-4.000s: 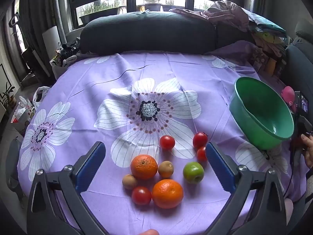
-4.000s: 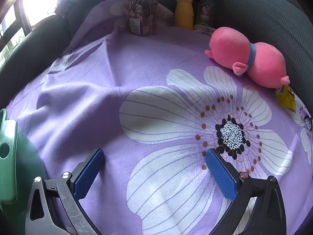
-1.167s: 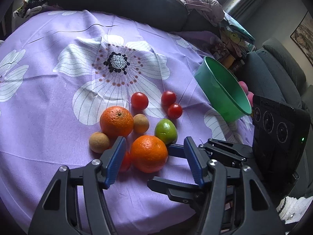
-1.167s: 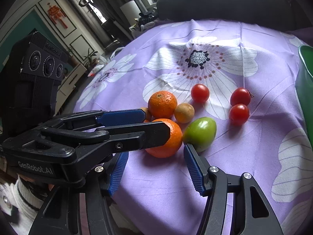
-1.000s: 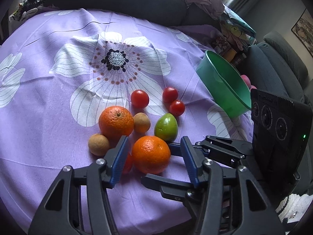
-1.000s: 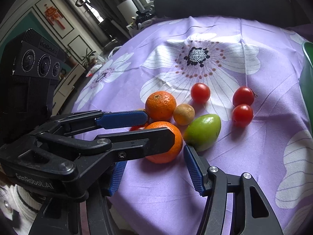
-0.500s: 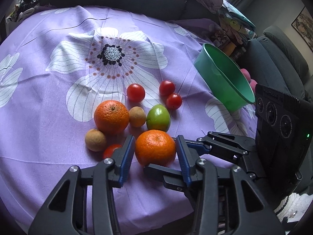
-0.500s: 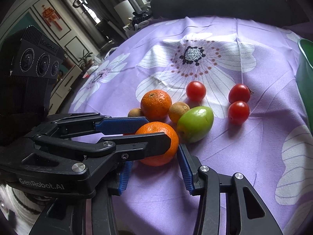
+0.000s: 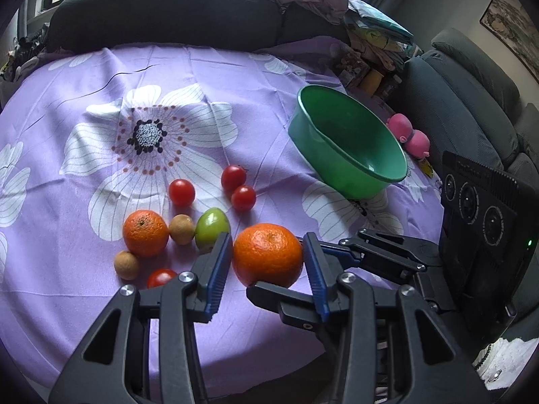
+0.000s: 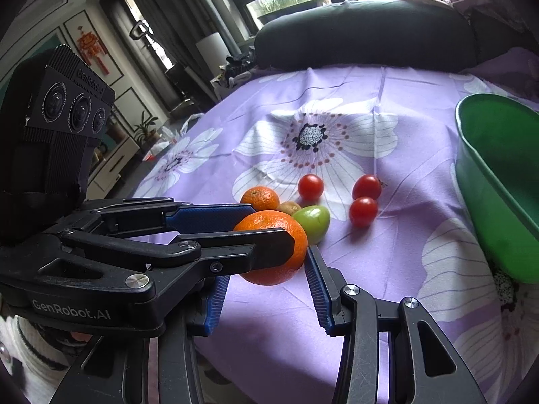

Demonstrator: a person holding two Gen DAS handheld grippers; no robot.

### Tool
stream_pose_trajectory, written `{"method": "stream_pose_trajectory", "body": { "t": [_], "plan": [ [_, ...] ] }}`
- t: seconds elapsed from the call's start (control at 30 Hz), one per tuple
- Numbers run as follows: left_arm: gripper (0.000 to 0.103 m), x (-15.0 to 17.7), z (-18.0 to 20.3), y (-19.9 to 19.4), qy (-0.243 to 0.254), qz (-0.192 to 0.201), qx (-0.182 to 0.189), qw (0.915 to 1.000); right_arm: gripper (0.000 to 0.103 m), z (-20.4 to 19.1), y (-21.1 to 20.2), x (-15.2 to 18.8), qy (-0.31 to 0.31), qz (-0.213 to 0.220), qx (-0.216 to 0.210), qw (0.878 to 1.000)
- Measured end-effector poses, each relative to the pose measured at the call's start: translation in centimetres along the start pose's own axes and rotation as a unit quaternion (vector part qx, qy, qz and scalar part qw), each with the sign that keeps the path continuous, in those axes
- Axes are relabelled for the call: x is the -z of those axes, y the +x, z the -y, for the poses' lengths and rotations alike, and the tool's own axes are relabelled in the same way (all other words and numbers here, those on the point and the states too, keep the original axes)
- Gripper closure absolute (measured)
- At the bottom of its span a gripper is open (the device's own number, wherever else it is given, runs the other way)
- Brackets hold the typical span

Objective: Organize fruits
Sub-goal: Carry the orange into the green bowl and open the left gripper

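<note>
Near edge: both grippers meet on one large orange [image 9: 267,254], crossing each other at its sides.
Left gripper [image 9: 267,262]: its blue pads press the orange's left and right flanks; jaws narrowed to the fruit's width.
Right gripper [image 10: 266,289]: its pads sit low on the same orange, clamped on it from the other side.
Change: both pairs of jaws have just been closing, with the orange between them; it now stands clear of the cluster it lay against a second ago, raised off the cloth.
Cluster behind: second orange [image 9: 145,233], two small brown fruits [image 9: 182,229], a green fruit [image 9: 212,227], and a red tomato [image 9: 161,277] near the edge.
Farther in: three more tomatoes [image 9: 182,192] on the white flower print.
Surface: purple floral cloth [image 9: 84,101], wrinkled.
Right side: green bowl [image 9: 350,149], tilted; pink plush toy [image 9: 409,136] beyond it.
Far edge: dark sofa back [image 9: 161,10], piled clothes, windows.
</note>
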State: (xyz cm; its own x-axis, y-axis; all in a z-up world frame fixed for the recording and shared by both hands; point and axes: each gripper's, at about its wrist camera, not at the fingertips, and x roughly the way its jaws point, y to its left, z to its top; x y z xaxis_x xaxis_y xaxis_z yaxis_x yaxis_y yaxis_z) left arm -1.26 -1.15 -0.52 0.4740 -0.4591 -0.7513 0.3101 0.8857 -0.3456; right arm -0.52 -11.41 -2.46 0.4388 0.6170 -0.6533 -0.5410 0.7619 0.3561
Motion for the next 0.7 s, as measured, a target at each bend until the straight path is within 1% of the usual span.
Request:
{"method": "stream_pose_trajectory", "body": {
  "t": [0.23, 0.47, 0.57, 0.7],
  "plan": [
    [0.06, -2.3, 3.8, 0.8, 0.048, 0.007, 0.002, 0.9988, 0.056, 2.1, -3.1, -0.4, 0.017, 0.042, 0.017, 0.999],
    [0.06, -5.3, 7.1, 2.9, 0.091, 0.009, 0.029, 0.9954, 0.056, 4.9, -6.4, -1.1, 0.034, 0.086, 0.051, 0.994],
    [0.06, -6.7, 8.2, 4.2, 0.099, 0.007, 0.043, 0.9942, 0.056, 6.3, -7.6, -1.4, 0.043, 0.097, 0.069, 0.992],
    [0.06, -8.2, 9.7, 5.9, 0.117, 0.006, 0.05, 0.9919, 0.056, 8.1, -8.4, -2.0, 0.053, 0.107, 0.089, 0.989]
  ]
}}
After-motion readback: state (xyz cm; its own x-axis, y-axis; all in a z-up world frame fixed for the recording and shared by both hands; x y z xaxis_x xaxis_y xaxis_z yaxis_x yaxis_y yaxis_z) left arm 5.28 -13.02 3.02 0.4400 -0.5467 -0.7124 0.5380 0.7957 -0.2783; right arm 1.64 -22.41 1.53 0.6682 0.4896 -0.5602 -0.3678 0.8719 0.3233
